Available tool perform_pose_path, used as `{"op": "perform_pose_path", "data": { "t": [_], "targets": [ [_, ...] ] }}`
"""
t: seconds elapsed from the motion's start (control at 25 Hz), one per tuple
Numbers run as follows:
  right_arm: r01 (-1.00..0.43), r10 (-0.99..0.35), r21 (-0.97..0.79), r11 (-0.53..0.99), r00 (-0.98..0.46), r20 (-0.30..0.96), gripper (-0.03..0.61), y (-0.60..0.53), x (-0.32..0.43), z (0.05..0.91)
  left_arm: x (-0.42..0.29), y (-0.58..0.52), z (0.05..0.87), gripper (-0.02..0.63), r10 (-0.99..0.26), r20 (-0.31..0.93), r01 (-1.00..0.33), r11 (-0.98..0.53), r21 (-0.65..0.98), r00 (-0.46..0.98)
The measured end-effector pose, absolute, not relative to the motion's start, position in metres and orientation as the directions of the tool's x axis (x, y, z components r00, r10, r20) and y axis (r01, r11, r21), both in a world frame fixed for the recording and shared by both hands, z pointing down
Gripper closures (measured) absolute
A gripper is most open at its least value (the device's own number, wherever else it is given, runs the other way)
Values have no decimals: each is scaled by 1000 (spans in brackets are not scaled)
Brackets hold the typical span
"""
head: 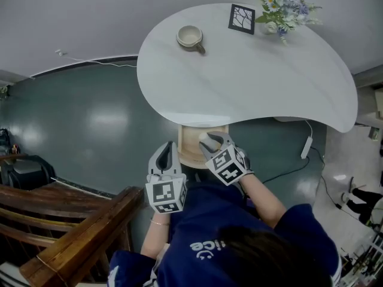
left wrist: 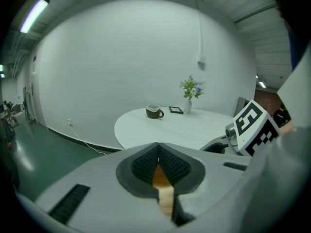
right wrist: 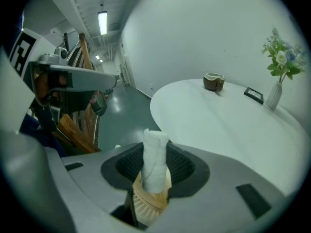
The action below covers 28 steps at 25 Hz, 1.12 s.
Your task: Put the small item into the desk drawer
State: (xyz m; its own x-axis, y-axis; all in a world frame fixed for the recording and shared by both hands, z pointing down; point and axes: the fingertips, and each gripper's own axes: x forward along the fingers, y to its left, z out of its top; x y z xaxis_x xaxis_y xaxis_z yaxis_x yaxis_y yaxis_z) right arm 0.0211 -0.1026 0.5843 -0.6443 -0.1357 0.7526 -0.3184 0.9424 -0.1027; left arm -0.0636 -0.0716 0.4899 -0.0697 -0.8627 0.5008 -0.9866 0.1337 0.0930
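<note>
A light wooden drawer (head: 190,154) stands pulled out under the near edge of the white table (head: 251,82). My right gripper (head: 213,141) hangs over the drawer, shut on a small white rolled item (head: 207,140). In the right gripper view the roll (right wrist: 155,161) stands upright between the pads, with pale wood under it. My left gripper (head: 166,155) sits just left of the drawer, shut and holding nothing. Its pads (left wrist: 146,165) meet in the left gripper view, and a strip of wood shows through the slit below them.
On the table's far side are a brown mug (head: 190,37), a small framed picture (head: 241,18) and a vase of flowers (head: 281,11). A wooden bench (head: 72,232) stands at my left. A power strip (head: 307,147) with cable lies on the floor at the right.
</note>
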Motion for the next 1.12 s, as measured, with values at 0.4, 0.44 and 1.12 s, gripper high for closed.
{"op": "perform_pose_path", "data": {
  "t": [0.4, 0.44, 1.12],
  "targets": [
    [-222, -74, -66, 973, -568, 820, 431, -96, 4, 632, -89, -63, 499, 611, -840, 534, -980, 175, 97, -98],
    [-204, -71, -53, 978, -556, 828, 431, -96, 4, 637, -90, -62, 500, 611, -839, 535, -977, 183, 110, -97],
    [-24, 4, -14, 1000, -384, 923, 430, -90, -7, 730, -96, -50, 526, 611, -801, 587, -969, 220, 113, -113]
  ]
}}
